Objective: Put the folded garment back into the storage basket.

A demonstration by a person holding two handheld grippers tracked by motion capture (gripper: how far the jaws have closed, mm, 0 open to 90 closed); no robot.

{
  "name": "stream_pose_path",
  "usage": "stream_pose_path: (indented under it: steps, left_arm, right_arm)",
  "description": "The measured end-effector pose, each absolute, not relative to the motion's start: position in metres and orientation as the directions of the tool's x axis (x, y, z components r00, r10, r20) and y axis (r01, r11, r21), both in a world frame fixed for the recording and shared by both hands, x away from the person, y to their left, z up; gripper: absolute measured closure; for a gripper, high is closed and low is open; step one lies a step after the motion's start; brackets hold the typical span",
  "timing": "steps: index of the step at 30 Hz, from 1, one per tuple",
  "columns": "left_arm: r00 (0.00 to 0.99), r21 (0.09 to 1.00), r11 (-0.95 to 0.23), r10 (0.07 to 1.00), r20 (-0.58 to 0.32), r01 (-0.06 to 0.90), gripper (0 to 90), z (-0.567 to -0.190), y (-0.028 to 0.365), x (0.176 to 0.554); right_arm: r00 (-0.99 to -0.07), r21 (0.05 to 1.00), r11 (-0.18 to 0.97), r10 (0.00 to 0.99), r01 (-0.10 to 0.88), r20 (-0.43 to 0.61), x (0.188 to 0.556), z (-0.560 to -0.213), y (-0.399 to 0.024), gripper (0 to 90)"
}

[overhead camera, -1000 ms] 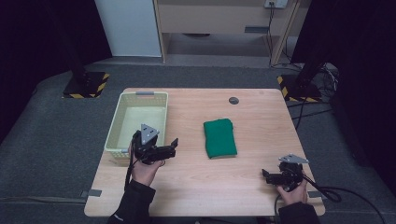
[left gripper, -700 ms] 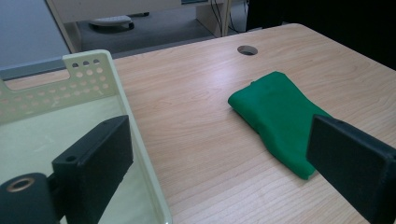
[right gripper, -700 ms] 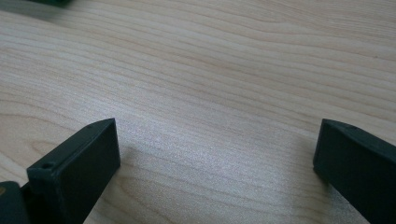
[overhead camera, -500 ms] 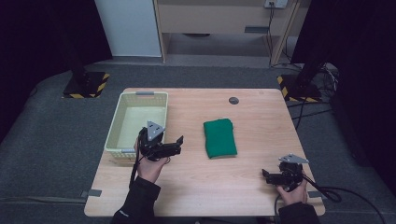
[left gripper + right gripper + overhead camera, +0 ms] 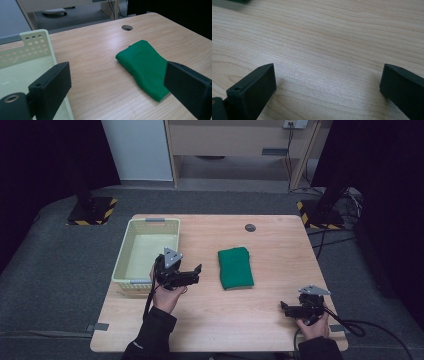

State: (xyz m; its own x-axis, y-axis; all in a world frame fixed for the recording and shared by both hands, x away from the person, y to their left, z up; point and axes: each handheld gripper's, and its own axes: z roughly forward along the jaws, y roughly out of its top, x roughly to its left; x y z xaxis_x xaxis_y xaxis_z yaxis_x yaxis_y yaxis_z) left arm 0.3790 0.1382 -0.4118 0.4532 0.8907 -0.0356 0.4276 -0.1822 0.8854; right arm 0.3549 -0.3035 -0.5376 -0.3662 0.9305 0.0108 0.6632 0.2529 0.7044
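Beside the basket at the worktop's left edge, I am aiming my wide-open left gripper at the folded green cloth lying mid-worktop, soft and light, best pinched at its near edge; my right gripper is resting wide open near the front right corner.

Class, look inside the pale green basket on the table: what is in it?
The basket shows a bare pale floor with nothing lying on it. Its near right corner is hidden behind the left gripper, so that part cannot be checked.
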Motion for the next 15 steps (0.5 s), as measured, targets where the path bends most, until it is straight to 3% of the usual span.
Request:
stream_pose_path:
  steps: [15]
  left_arm:
    - [0.48,0.883,-0.196,0.876,-0.037,0.427,6.8,-0.415,0.12,0.387]
  right_arm:
    - [-0.366,0.704,0.253,0.931,0.663,0.011,0.355,-0.538,-0.303,0.5]
